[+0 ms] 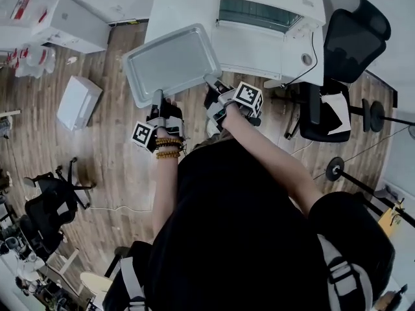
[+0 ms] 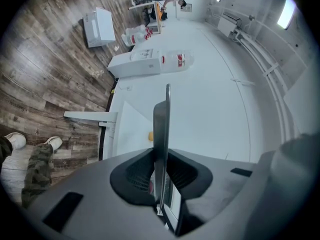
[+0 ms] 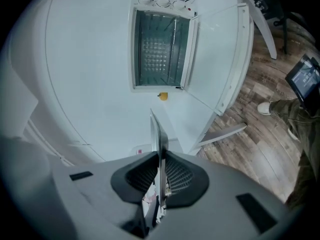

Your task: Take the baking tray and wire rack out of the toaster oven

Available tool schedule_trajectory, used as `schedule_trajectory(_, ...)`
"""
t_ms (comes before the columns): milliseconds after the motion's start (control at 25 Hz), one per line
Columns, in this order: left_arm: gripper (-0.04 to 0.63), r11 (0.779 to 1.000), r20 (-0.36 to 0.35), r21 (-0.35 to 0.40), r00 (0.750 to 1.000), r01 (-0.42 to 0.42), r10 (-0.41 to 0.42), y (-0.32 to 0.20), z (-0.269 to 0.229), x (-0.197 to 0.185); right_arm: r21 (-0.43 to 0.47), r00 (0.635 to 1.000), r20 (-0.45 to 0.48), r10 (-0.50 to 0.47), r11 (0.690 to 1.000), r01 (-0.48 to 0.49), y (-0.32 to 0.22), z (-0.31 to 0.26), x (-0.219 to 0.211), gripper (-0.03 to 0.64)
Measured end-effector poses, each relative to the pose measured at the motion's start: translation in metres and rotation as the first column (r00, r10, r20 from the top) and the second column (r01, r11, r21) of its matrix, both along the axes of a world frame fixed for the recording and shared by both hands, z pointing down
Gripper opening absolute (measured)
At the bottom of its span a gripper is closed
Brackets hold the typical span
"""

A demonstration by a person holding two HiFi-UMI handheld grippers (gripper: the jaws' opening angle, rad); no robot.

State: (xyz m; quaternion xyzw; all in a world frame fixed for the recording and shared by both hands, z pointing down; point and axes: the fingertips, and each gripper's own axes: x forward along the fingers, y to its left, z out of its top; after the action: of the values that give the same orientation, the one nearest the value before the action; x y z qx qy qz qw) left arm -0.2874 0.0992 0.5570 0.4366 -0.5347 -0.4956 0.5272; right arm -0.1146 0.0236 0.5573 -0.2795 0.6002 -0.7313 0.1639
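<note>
Tray: flat silver metal baking tray [image 1: 172, 67], out of the oven and held in the air at upper centre of the head view, just left of the oven.
Left gripper [image 1: 157, 99]: jaws narrow, clamped on the tray's near rim, low on the left side.
Right gripper [image 1: 213, 83]: jaws pinched tight on the tray's lower right corner.
Oven: white toaster oven [image 1: 259, 11], upper right, door dropped open.
Worktop: white worktop [image 1: 178, 5] under the oven.
Floor: wood-plank floor [image 1: 110, 141], with a white box [image 1: 78, 102] at the left.

Open tabletop [image 1: 176, 10] left of toaster oven [image 1: 259, 44], office chair [image 1: 350, 50] crowding the right side
</note>
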Motion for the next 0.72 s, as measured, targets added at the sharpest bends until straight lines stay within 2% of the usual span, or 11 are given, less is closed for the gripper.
schedule_trajectory(320,0.080,0.999,-0.030,-0.029,0.999,0.039,-0.040,-0.026,0.015,-0.009,-0.009,0.998,-0.029,-0.049,0.999,0.049,-0.034,0.012,-0.012,0.057)
schedule_trajectory(560,0.080,0.994,-0.020,-0.092,0.998,0.053,-0.055,-0.062,0.036,-0.025,-0.025,0.996,-0.046,-0.073,0.997,0.072,-0.076,0.025,-0.027,0.057)
schedule_trajectory(720,0.080,0.994,-0.041,-0.089,0.997,0.067,-0.070,-0.086,0.039,-0.034,-0.036,0.995,-0.046,-0.083,0.996,0.082,-0.099,0.037,-0.040,0.057)
